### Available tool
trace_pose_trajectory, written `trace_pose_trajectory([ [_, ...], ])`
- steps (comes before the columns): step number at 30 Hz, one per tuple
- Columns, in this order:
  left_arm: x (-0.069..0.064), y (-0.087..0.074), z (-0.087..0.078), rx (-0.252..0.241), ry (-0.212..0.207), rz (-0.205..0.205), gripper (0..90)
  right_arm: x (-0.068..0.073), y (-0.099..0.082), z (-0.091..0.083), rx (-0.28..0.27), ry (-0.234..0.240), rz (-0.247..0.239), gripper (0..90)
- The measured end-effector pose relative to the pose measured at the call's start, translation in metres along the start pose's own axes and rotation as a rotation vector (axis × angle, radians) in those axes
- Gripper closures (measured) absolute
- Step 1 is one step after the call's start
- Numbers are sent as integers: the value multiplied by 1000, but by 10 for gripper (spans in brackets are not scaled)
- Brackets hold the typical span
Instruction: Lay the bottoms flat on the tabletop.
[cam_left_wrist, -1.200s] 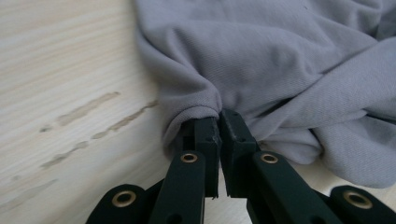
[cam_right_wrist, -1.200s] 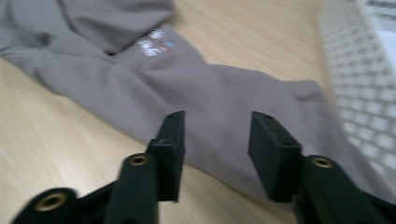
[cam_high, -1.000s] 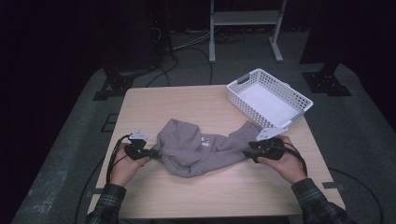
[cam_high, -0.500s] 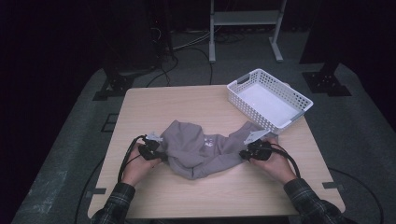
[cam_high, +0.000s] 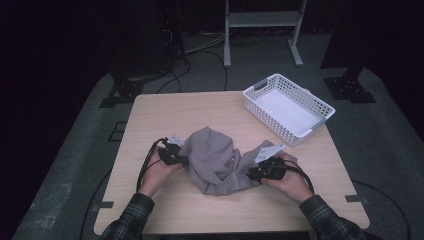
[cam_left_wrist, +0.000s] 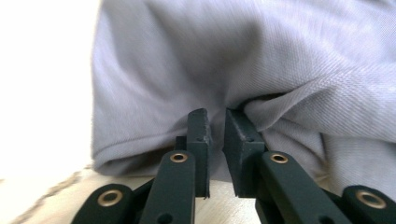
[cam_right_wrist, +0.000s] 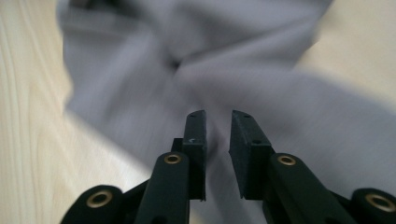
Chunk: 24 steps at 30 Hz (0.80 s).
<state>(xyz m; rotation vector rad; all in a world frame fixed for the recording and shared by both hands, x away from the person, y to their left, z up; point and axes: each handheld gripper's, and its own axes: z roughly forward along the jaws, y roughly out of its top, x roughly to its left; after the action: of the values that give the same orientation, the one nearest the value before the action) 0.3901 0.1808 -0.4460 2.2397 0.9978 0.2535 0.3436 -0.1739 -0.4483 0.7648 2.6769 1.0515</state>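
A grey garment (cam_high: 215, 162) lies bunched in a heap on the wooden table (cam_high: 170, 110), between my two hands. My left gripper (cam_high: 181, 159) is at the heap's left edge. In the left gripper view its jaws (cam_left_wrist: 216, 114) stand a narrow gap apart, just opened, with a fold of the garment (cam_left_wrist: 261, 60) gathered at their tips and nothing pinched. My right gripper (cam_high: 250, 174) is at the heap's right side. Its jaws (cam_right_wrist: 218, 115) have also just been opening and hover over the blurred garment (cam_right_wrist: 289, 107) with a small empty gap.
A white slatted basket (cam_high: 320, 107) stands empty at the table's back right corner. A metal stand (cam_high: 260, 20) and cables lie on the dark floor beyond the table. Bare wood shows at the back left and along the front edge.
Both hands have moved inward toward each other, and the garment has been pushed from a spread shape into a tighter, taller heap. Its right end has left the basket's side.
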Motion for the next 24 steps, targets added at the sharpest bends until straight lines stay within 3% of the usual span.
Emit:
trace_pose_trajectory([
  [4, 3, 6, -20, -66, 8, -9, 758, -18, 16, -5, -72, -40, 41, 681],
  [10, -3, 19, -32, -141, 8, 12, 672, -39, 31, 14, -85, -48, 94, 586],
  [18, -24, 47, -15, -173, -47, 69, 528, -51, 36, 34, -88, 14, 156, 487],
  [24, -37, 59, 17, -114, -89, 104, 475, -51, 34, 48, -60, 22, 159, 463],
])
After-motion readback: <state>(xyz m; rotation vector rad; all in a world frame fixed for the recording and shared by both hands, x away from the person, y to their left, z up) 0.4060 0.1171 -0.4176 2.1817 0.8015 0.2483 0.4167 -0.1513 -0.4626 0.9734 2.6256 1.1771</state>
